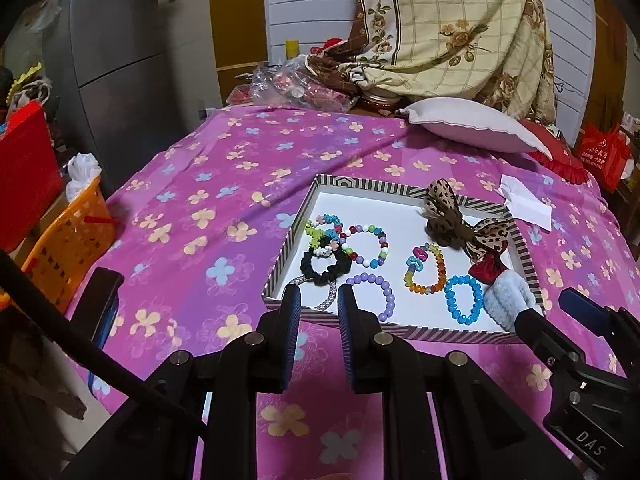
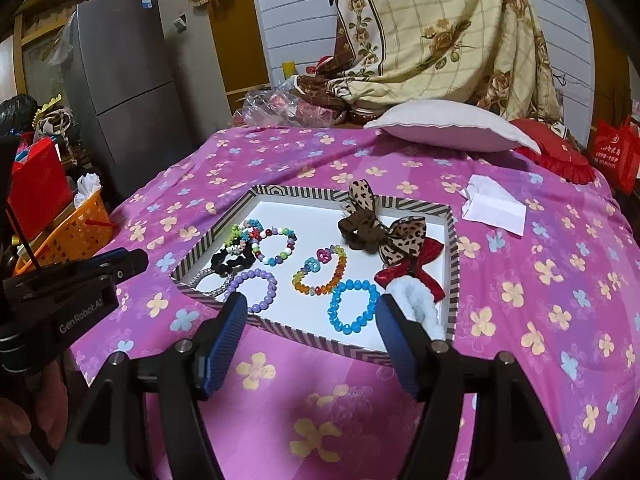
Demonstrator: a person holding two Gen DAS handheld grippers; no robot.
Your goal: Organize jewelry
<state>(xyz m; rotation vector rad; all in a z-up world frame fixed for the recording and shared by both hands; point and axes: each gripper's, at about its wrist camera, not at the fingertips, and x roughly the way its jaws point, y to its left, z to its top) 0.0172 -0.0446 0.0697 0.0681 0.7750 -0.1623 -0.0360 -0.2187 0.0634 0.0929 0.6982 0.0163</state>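
Inside the striped box [image 2: 451, 264], beside the blue bracelet [image 2: 352, 306], the fluffy white scrunchie [image 2: 416, 300] looks soft, light; pinch its thick loop. Both hand-held grippers, left [image 1: 319, 308] and right [image 2: 310, 316], hover open.

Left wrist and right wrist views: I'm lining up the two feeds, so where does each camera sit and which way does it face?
Left wrist: on the left gripper, looking forward over the tray's near-left corner; the right gripper shows at right.
Right wrist: on the right gripper, open, facing the tray's near edge; the left gripper shows at left.
Shared: tray, blue bracelet, purple bracelet, pillow.
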